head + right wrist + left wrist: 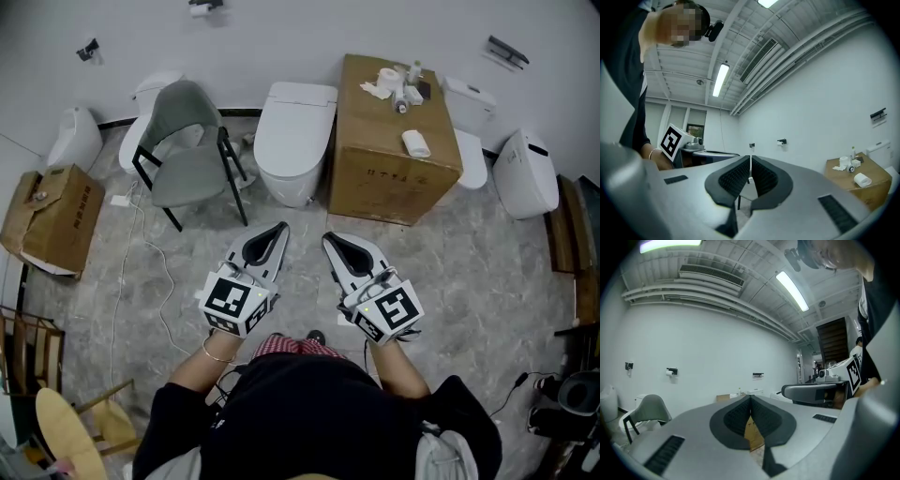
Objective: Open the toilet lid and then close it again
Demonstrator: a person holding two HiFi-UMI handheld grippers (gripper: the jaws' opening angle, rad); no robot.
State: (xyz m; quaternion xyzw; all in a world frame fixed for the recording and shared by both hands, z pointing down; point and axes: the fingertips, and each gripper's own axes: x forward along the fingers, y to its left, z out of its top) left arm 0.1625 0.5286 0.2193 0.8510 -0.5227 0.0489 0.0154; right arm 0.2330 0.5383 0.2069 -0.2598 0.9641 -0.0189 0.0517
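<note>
A white toilet (pixel 295 141) with its lid down stands against the far wall, straight ahead of me. My left gripper (pixel 280 228) is held low in front of me, short of the toilet, its jaws shut with nothing between them. Beside it, my right gripper (pixel 327 239) is also shut and empty. In the left gripper view the closed tips (pixel 750 397) point toward the wall and the cardboard box (pixel 727 398). In the right gripper view the closed tips (pixel 750 158) point at the wall.
A grey chair (pixel 190 155) stands left of the toilet. A large cardboard box (pixel 394 141) with paper rolls and bottles on top stands to its right. More toilets (pixel 527 174) line the wall. A cable (pixel 141 272) trails over the floor at left.
</note>
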